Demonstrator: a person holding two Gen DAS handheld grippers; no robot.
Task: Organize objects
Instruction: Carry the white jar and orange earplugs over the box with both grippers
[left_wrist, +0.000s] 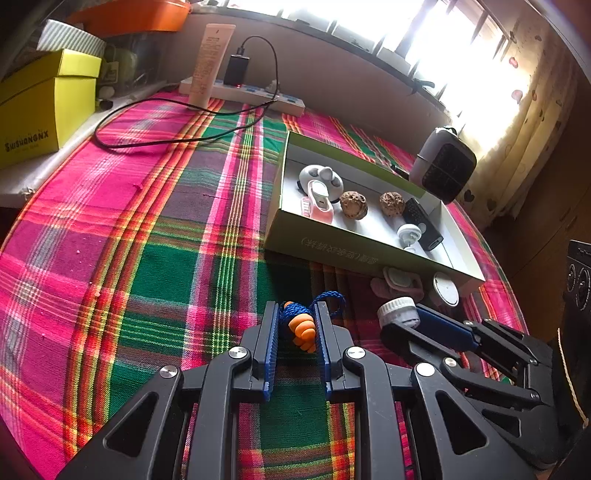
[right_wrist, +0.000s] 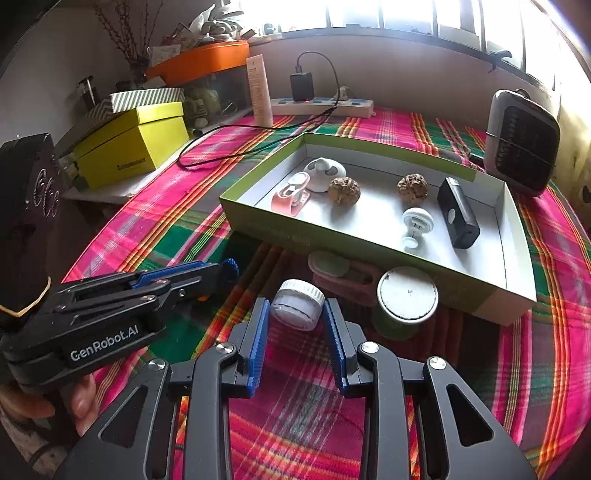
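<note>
Plaid tablecloth (left_wrist: 147, 221) was covered in clutter, left gripper (left_wrist: 295, 325) held low, clamped on orange charm (left_wrist: 303, 330), right gripper (right_wrist: 297, 314) angled beside it, squeezed round small jar (right_wrist: 297, 304).

A white power strip (right_wrist: 321, 105) lies along the far edge of the plaid tablecloth (right_wrist: 461, 387), with a black charger (right_wrist: 302, 85) plugged in and a cream tube (right_wrist: 259, 90) standing beside it. At the left sit yellow boxes (right_wrist: 133, 147); at the right stands a small heater (right_wrist: 522, 142).
</note>
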